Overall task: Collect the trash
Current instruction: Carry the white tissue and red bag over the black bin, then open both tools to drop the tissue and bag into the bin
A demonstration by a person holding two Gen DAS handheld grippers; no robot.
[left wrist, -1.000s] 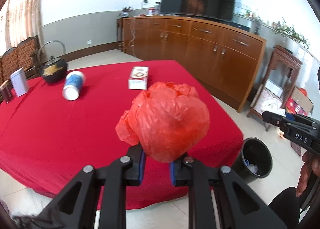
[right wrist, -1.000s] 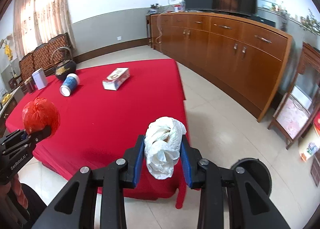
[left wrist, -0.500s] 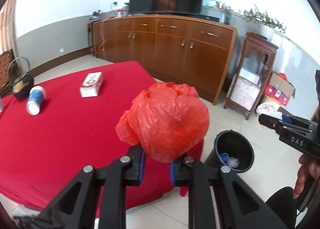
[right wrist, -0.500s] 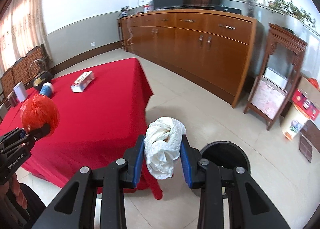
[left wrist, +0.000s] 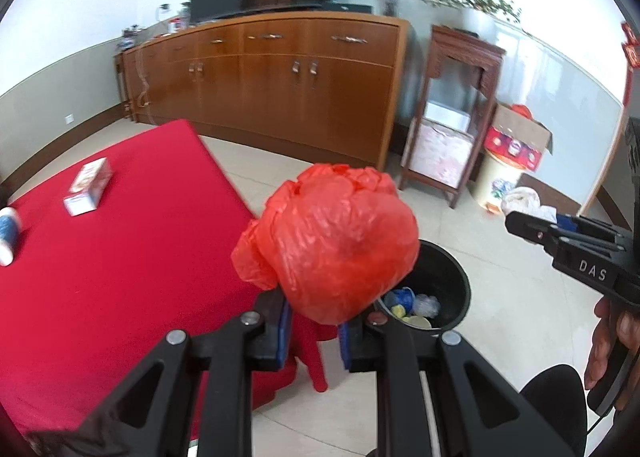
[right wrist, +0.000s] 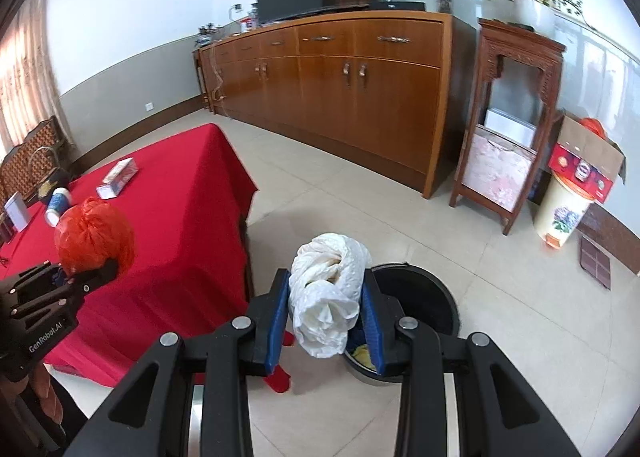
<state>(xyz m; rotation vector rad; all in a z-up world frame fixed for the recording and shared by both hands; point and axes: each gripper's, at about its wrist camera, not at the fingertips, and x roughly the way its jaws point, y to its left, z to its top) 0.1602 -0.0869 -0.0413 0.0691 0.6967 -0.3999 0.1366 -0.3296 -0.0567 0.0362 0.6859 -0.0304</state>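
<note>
I have the left gripper pinching a crumpled ball of thin red plastic bag, and the right gripper clamped on a twisted wad of white tissue paper. Both pieces of trash sit firmly between the blue pads. The round black plastic bin stands on the tiled floor just beside the corner of the red-clothed surface, and from each wrist view it lies low and just behind the load, with some rubbish already in the bottom.

I judge the step in hand to be the carry to the bin, with the drop to follow. To do it well I'd bring each gripper right over the bin's mouth, not its rim, before spreading the jaws. The red bag is light and springy, so I'd go low before letting go, or it may drift onto the floor. The tissue may cling to a pad, so a small shake could help. I'd release one at a time, keeping the two grippers apart.
</note>
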